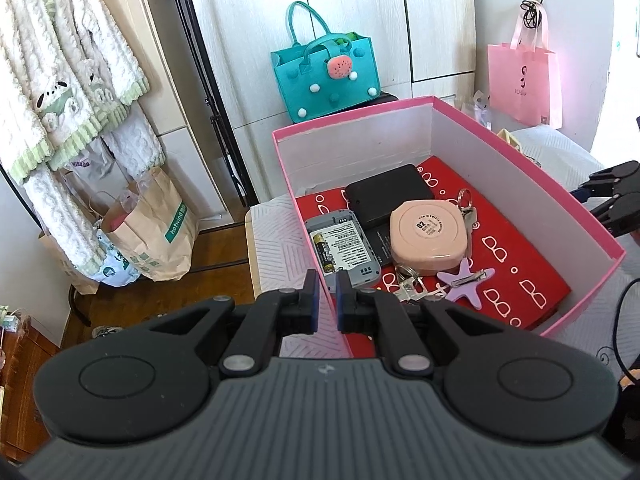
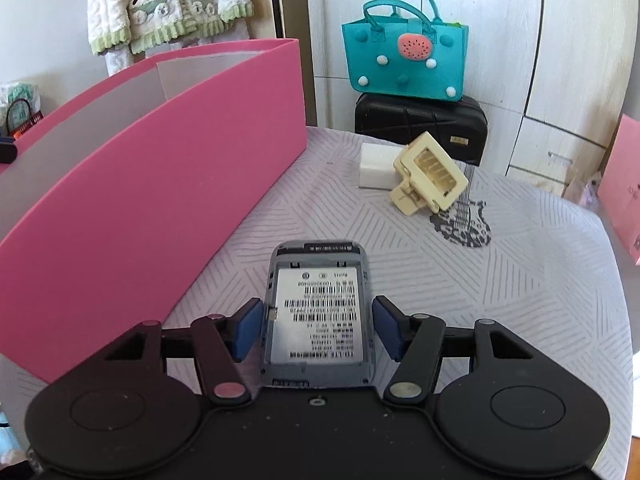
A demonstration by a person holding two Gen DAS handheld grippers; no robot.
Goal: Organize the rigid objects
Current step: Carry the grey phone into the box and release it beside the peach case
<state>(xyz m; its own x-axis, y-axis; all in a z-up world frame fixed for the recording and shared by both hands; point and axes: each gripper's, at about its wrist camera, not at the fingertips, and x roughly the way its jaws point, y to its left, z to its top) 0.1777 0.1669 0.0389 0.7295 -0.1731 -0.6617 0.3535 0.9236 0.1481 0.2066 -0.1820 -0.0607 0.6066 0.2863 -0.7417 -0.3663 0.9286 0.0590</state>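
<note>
Table (image 2: 520, 280), covered with a pale striped cloth, bearing all the items below. Pink box (image 1: 520, 184), open-topped with white inner walls and a red patterned floor, standing on the table; in the right wrist view its outer wall (image 2: 160, 200) lies just left of the right gripper. Inside the box: a black flat case (image 1: 388, 192) toward the back; a round-cornered pink compact (image 1: 428, 240) resting partly on it; a grey battery-backed device (image 1: 344, 248) with a battery in its open back, against the near left wall; a purple starfish hair clip (image 1: 464, 280) and keys (image 1: 408, 284) near the front. Outside the box, on the cloth: a second grey device (image 2: 320, 312), back cover off and label showing, lying between the right gripper's (image 2: 318, 328) blue pads, which touch its two sides. Farther off, a cream hair claw (image 2: 428, 176) leaning against a white block (image 2: 376, 168). Left gripper (image 1: 327, 296): jaws together on the box's near left wall, astride its pink rim.
</note>
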